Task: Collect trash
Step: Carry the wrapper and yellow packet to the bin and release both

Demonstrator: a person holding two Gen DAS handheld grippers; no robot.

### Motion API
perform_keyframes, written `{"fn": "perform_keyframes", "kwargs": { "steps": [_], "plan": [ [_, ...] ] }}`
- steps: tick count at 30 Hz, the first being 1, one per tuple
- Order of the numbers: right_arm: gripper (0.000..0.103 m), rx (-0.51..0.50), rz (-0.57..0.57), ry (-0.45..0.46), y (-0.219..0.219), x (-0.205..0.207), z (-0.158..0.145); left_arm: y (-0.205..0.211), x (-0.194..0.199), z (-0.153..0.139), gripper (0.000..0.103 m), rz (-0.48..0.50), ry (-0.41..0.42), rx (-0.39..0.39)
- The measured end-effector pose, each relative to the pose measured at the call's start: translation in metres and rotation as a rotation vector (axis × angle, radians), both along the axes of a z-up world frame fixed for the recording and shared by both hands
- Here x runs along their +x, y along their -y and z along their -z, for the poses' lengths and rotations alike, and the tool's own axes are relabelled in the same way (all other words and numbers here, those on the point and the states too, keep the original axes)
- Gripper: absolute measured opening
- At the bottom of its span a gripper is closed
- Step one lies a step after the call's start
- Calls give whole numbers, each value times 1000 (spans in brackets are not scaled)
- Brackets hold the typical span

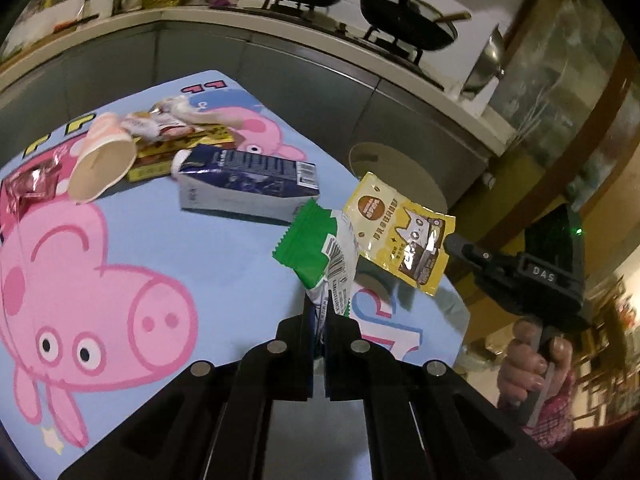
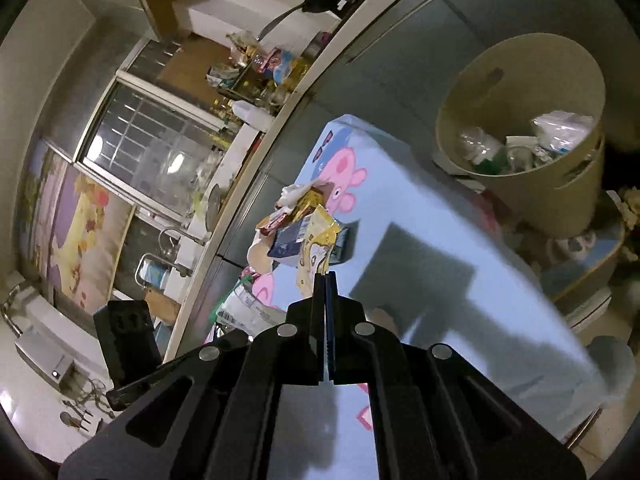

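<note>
My left gripper [image 1: 319, 304] is shut on a green and white snack wrapper [image 1: 320, 244] and holds it above the blue cartoon-pig table mat [image 1: 224, 264]. My right gripper [image 2: 325, 276] is shut on a yellow cat-print pouch [image 2: 318, 240]; the pouch also shows in the left wrist view [image 1: 404, 228], held in the air at the table's right edge. A beige trash bin [image 2: 532, 188] with wrappers inside stands past the table's far right side. More trash lies at the mat's far end: a dark blue carton [image 1: 248, 184], a paper cup [image 1: 104, 164], yellow packets [image 1: 176, 148] and a pink wrapper [image 1: 32, 184].
A kitchen counter [image 1: 280, 20] with two black woks [image 1: 408, 16] on a stove runs behind the table. Grey cabinet fronts [image 1: 304, 80] stand close behind the mat. A window and sink [image 2: 160, 240] are at the left in the right wrist view.
</note>
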State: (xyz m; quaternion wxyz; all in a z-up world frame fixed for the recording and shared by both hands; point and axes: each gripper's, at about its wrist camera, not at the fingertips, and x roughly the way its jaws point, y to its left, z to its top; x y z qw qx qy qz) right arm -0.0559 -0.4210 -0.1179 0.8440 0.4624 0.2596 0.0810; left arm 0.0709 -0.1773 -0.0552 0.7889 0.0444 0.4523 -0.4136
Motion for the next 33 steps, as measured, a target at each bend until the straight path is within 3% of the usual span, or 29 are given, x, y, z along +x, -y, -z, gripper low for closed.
{"fn": "perform_keyframes", "kwargs": {
  "steps": [10, 21, 28, 33],
  "plan": [
    [0, 5, -4, -1, 1, -7, 8, 1, -3, 2, 4, -58, 49, 94],
    [0, -40, 20, 36, 4, -12, -14, 1, -8, -6, 4, -79, 128, 144],
    [0, -75, 135, 62, 41, -19, -24, 57, 7, -30, 4, 15, 173, 126],
    [0, -113, 308, 78, 98, -32, -30, 134, 25, -46, 4, 126, 146, 73]
  ]
}}
